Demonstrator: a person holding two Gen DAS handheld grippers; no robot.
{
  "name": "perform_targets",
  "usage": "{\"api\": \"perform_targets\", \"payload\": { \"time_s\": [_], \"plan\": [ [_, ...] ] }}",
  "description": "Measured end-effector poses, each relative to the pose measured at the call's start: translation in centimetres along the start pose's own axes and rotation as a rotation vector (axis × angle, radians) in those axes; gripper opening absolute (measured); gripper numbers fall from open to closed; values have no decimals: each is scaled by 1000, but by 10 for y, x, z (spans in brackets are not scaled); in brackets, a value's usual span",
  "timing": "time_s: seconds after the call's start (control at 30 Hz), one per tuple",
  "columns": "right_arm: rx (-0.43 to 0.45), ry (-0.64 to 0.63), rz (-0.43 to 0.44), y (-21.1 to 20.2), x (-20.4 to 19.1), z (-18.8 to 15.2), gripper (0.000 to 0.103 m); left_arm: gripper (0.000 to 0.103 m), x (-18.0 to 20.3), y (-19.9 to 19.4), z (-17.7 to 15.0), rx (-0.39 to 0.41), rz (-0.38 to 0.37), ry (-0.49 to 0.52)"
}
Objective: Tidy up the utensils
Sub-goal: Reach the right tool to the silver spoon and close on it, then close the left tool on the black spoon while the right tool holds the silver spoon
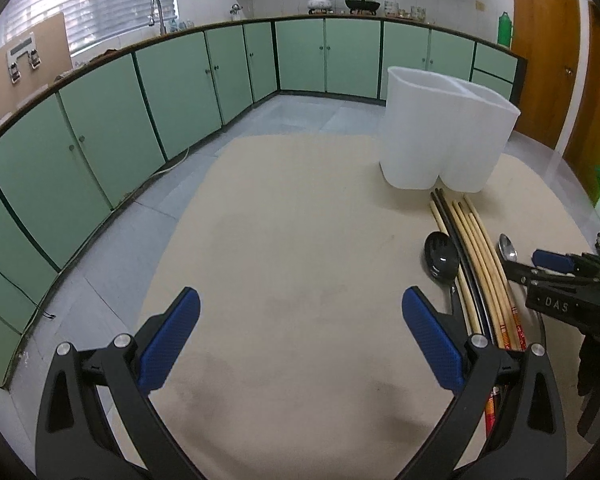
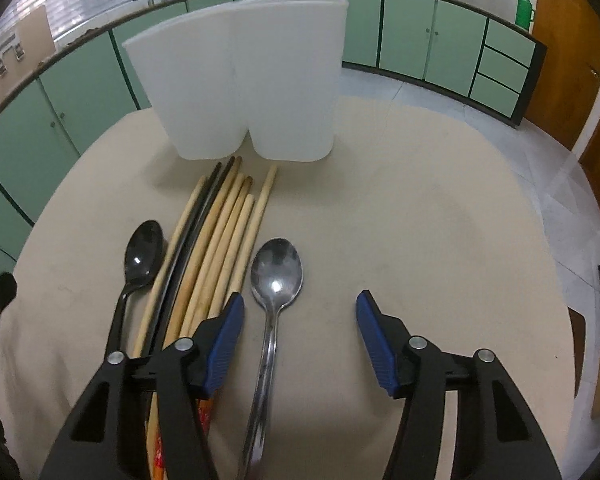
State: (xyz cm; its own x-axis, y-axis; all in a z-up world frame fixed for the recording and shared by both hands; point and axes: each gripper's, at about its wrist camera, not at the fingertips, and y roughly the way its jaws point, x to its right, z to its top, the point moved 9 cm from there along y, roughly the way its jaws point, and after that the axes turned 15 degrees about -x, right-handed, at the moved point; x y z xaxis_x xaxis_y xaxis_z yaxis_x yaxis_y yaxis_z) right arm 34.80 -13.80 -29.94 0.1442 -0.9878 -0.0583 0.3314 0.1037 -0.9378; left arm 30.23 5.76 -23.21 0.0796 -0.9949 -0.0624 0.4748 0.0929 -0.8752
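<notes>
Scene: a kitchen worktop (image 2: 440,208) under a beige cloth, utensils laid out in front of a white two-part holder (image 2: 244,76), nothing sorted yet
Right tool (image 2: 300,312): pointed steeply down at the cloth, jaws about half apart and gripping nothing, blue pads clear of every utensil
Steel spoon (image 2: 277,268): lies between the right tool's pads, nearer the left pad; bowl toward the holder at upper centre of the right wrist view, handle running down the frame and passing under the tool
Long axis: the spoon's handle runs nearly along the tool's own pointing line, so the jaws straddle it crosswise, a fair line-up for a pinch on the neck
Chopsticks (image 2: 220,240): a bundle just left of the steel spoon, parallel to it, tips just short of the holder's base; the left pad sits over their lower ends
Black spoon (image 2: 144,256): left of the bundle, same heading
Left tool (image 1: 300,320): jaws wide, empty, over bare cloth in the lower half of its view; utensils lie off to its right
Nearer hand: the right, by a clear margin; judged next step is closing on the steel spoon
Risk: the left pad could catch a chopstick as well
</notes>
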Motion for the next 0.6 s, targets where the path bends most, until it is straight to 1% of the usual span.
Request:
{"api": "perform_targets", "payload": {
  "time_s": [0.1, 0.17, 0.23, 0.27, 0.3, 0.33, 0.37, 0.47, 0.6],
  "plan": [
    [8, -7, -8, 2, -3, 5, 58, 98, 4, 4, 0, -9, -9, 3],
    [17, -11, -14, 3, -5, 8, 56, 98, 7, 5, 2, -11, -12, 7],
    [27, -11, -6, 3, -7, 12, 47, 98, 10, 6, 4, -13, -14, 9],
    [32, -10, -4, 5, -8, 14, 44, 98, 11, 7, 5, -15, -17, 10],
    [38, -14, 0, 4, -9, 15, 39, 98, 12, 8, 7, -17, -21, 10],
    [42, -19, 3, 4, -9, 16, 32, 98, 16, 9, 9, -22, -30, 13],
    [46, -24, 2, 4, -9, 19, 28, 98, 19, 10, 11, -25, -37, 18],
    [50, -29, 10, 1, -4, 17, 28, 98, 37, 17, 15, -34, -50, 60],
    [52, 0, -2, -2, 9, 14, 28, 98, 65, 31, 20, -61, -73, 109]
  ]
}}
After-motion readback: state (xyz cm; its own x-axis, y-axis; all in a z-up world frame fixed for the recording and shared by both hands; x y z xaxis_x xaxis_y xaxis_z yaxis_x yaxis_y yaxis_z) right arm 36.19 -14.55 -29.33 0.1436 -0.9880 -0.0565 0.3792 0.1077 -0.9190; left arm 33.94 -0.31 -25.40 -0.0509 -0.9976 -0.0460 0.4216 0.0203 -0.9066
